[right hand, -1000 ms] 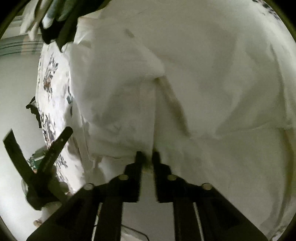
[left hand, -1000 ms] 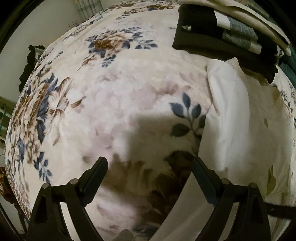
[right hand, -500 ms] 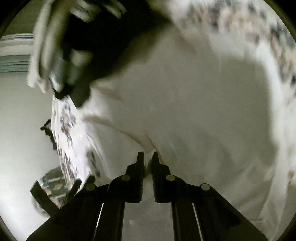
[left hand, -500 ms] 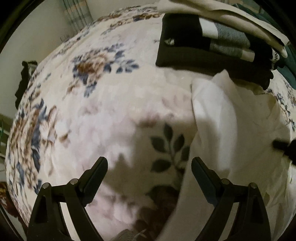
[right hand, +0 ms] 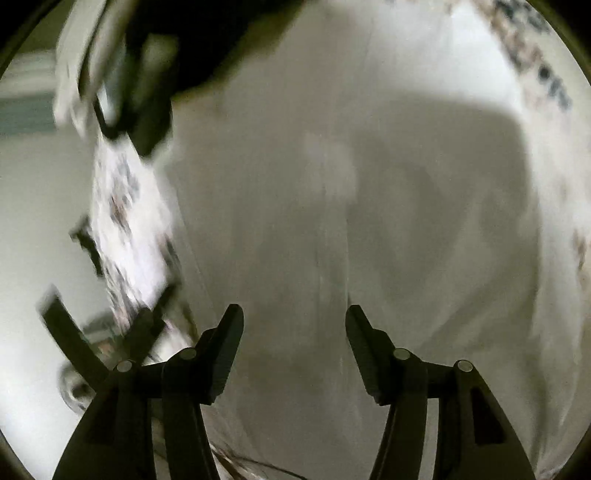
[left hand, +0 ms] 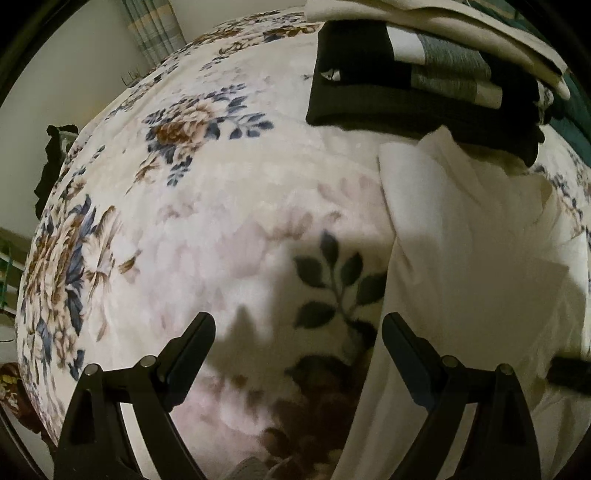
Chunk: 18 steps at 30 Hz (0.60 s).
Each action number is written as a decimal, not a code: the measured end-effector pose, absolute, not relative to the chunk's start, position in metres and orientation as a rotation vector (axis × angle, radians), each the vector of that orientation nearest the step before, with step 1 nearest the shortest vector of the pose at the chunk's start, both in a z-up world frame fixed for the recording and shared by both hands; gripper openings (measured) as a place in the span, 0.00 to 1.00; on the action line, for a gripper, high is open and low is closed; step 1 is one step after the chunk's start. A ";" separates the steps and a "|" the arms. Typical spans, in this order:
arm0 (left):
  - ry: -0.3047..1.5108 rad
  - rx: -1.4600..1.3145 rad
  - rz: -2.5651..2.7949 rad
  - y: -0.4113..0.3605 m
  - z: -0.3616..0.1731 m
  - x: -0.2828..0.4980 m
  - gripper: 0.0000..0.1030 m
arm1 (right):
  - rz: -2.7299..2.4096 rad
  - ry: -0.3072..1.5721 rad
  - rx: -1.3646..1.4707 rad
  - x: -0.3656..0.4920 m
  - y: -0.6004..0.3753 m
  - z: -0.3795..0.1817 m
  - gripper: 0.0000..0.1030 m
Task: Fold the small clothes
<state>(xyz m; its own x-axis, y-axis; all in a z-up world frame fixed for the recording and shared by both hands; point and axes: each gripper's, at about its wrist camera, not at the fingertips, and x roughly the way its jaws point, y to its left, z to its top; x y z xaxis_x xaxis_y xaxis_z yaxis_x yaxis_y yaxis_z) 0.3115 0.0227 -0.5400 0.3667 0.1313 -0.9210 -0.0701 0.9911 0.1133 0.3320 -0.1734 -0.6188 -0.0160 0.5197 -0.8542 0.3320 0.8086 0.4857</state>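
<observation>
Right gripper [right hand: 294,321]: jaws have just been opening and stand apart over the white garment [right hand: 388,229]; nothing is pinched between them, the cloth lies below. View blurred.
Left gripper [left hand: 298,332]: jaws wide, empty, poised over the floral blanket [left hand: 207,229], with the garment's near edge just beside the right-hand jaw.
White garment, left wrist view [left hand: 476,266]: lies on the blanket, one side turned over onto itself in a long fold; upper corner rumpled and touching or overlapping the folded pile [left hand: 417,85].
Folded pile: dark, grey-striped and cream pieces stacked at the far side of the blanket.
Background: striped curtain [left hand: 155,33] by a pale wall beyond the bed.
Progress, judged: several pieces appear finished and stacked; the white garment looks part-folded, one fold laid and released. Further folds and placing on the pile appear outstanding.
Markings: a small pale tag shows on the dark piece; no writing legible. No brand readable anywhere.
</observation>
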 end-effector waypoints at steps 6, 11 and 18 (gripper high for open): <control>1.209 0.074 0.153 0.030 -0.544 0.292 0.90 | 0.017 1.624 0.493 0.293 -0.160 -0.626 0.04; 1.205 0.074 0.151 0.034 -0.536 0.276 0.90 | 0.032 1.697 0.578 0.278 -0.169 -0.619 0.13; 1.134 0.044 0.107 0.028 -0.497 0.251 0.99 | -0.017 1.624 0.674 0.242 -0.257 -0.546 0.55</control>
